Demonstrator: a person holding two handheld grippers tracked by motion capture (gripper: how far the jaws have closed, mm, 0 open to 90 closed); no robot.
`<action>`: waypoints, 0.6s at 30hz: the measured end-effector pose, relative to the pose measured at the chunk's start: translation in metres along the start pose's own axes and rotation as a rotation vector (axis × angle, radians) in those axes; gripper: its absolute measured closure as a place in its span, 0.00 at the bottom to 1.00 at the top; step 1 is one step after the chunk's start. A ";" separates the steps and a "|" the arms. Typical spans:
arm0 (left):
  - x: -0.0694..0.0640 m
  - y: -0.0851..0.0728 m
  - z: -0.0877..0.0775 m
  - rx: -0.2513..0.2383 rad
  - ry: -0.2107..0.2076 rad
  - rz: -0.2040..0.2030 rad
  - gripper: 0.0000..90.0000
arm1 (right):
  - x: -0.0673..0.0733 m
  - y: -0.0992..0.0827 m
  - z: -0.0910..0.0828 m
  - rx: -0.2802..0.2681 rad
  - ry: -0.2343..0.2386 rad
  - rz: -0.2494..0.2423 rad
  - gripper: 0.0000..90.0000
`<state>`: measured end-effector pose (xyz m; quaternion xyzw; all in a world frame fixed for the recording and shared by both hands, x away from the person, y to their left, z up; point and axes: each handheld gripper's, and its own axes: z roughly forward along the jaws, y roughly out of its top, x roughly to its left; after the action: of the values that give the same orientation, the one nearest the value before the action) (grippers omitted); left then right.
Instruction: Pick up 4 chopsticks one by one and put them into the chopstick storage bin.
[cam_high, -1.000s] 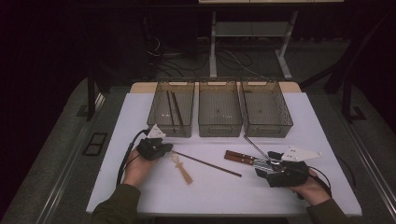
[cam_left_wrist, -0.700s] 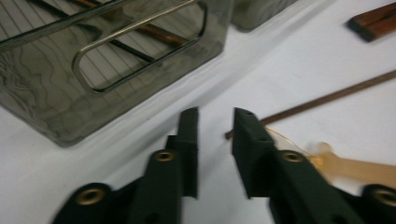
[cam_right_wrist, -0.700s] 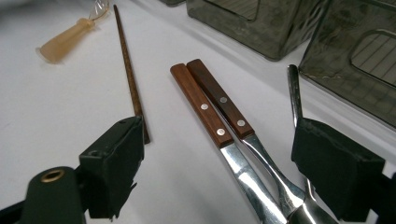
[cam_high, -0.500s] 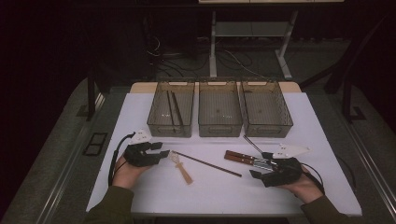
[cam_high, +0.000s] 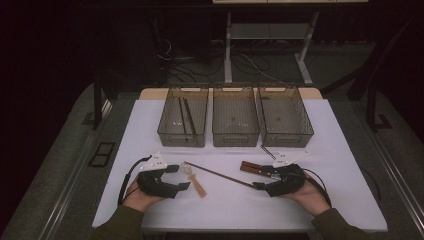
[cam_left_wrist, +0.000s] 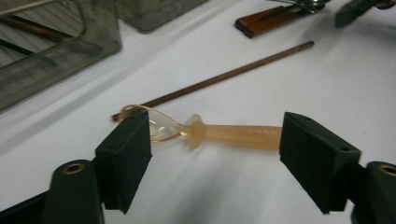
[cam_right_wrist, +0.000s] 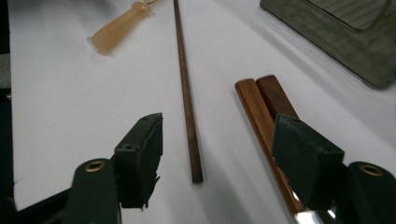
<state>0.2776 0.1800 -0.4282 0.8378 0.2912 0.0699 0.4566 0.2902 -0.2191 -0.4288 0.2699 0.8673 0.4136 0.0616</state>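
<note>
The left tongs (cam_left_wrist: 215, 149), jaws just spreading, stood apart around the amber spoon (cam_left_wrist: 224, 134) lying on the bench (cam_high: 340, 150). The right tongs (cam_right_wrist: 217, 158), narrowing but apart, straddled the brown chopstick (cam_right_wrist: 187, 93).

The high view is dim overall: the white table (cam_high: 340, 150) is the one lit surface, while the room around it sinks into near black. Light falls from above, leaving soft, short shadows. The two gripper views are brighter but soft; the near black pads (cam_left_wrist: 126, 158) blur, and far edges lose focus. A small glare glints on metal (cam_right_wrist: 313, 217) at the bottom edge.
</note>
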 end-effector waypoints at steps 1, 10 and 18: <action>-0.002 -0.001 0.001 -0.001 -0.005 -0.002 0.22 | 0.000 0.002 0.003 0.000 -0.001 -0.002 0.41; -0.009 -0.002 0.010 0.007 -0.041 0.032 0.06 | 0.002 0.018 0.028 0.029 0.049 -0.036 0.57; -0.011 -0.003 0.014 0.003 -0.063 0.039 0.00 | 0.005 0.024 0.045 0.061 0.082 -0.063 0.74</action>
<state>0.2726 0.1646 -0.4366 0.8457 0.2605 0.0519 0.4628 0.3109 -0.1738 -0.4399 0.2271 0.8893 0.3957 0.0307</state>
